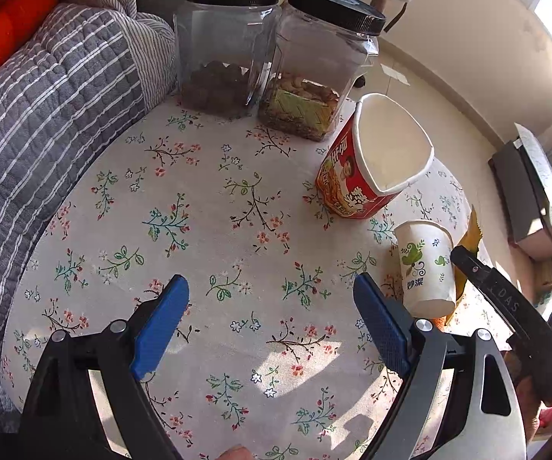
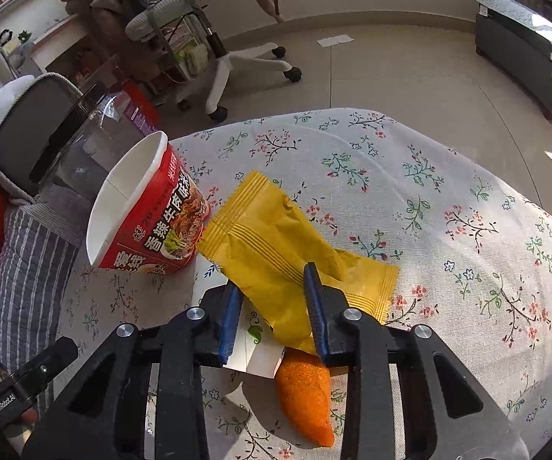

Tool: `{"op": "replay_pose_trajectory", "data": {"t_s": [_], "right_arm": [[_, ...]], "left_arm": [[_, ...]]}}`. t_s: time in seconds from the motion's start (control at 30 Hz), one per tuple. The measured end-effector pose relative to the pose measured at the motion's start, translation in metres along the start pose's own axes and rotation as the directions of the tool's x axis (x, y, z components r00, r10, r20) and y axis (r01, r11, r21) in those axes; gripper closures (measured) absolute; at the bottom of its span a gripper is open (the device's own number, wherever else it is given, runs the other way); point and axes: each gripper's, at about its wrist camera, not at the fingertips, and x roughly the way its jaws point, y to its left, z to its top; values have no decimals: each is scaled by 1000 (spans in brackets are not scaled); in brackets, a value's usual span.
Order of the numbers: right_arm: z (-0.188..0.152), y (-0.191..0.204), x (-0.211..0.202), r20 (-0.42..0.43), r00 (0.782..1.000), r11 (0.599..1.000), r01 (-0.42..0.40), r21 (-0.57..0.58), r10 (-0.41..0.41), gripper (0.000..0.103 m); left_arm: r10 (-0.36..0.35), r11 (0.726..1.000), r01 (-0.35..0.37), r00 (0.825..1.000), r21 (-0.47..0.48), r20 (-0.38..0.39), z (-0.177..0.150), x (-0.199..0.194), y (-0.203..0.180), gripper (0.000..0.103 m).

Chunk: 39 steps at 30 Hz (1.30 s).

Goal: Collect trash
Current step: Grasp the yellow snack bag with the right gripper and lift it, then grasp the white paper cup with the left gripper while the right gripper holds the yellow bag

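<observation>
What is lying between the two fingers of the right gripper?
The yellow wrapper runs between the right gripper fingers, which are closed on it, seen in the right wrist view.

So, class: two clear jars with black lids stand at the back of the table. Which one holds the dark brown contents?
The left jar, beside the striped cushion. The right jar holds pale nuts and a green packet.

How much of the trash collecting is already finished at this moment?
Nothing looks collected yet. In hand: the right gripper is closed around the yellow wrapper. Left to do: the noodle cup, the paper cup and the orange piece remain on the tablecloth. The left gripper is open and empty. No bin is visible.
</observation>
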Motion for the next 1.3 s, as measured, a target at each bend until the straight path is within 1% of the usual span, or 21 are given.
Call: {"op": "replay_pose_trajectory", "data": {"t_s": [0.07,0.13,0.33,0.43,0.63,0.73,0.83,0.93,1.03,1.13,1.23,1.3], "right_arm": [[1,-3,-4,2,1000,1000,2,7,-2,87],[1,-5,-8,9,1000,1000,10,12,-11,91],[1,-11,-36,43,999,999,31,35,-32,94],[0,-11,-60,71,996,999,51,18,-52,95],[-9,-14,-110,129,990,998,59,23,-61,96],[-19,-19,-134,146,987,997,71,14,-73,96],[-30,-28,-150,158,985,997,71,22,-74,96],[-37,-38,-157,175,980,996,89,26,-92,96],[-45,-53,-155,160,983,995,87,52,-94,96],[-53,-69,-150,137,986,993,90,77,-100,96],[-58,-79,-147,119,989,992,78,97,-89,96],[-61,-81,-147,116,990,992,71,99,-83,96]], "left_arm": [[-7,1000,7,1000,2,5,1,-2,-1,18],[-13,1000,13,1000,4,7,1,-2,-4,18],[-34,999,34,999,27,-15,2,1,-13,18],[-40,999,40,999,28,-20,3,3,-17,18],[-36,998,36,999,47,-10,3,4,-24,18],[-57,996,58,998,71,-8,3,8,-31,18],[-88,991,89,996,102,-17,2,17,-46,18],[-99,983,103,994,154,-36,-3,27,-67,18],[-122,970,129,991,204,-51,-8,35,-91,18],[-94,964,103,994,245,-49,-8,45,-115,18],[-81,964,96,994,246,-72,-3,60,-134,18],[-49,963,68,996,262,-81,0,70,-145,18]]}}
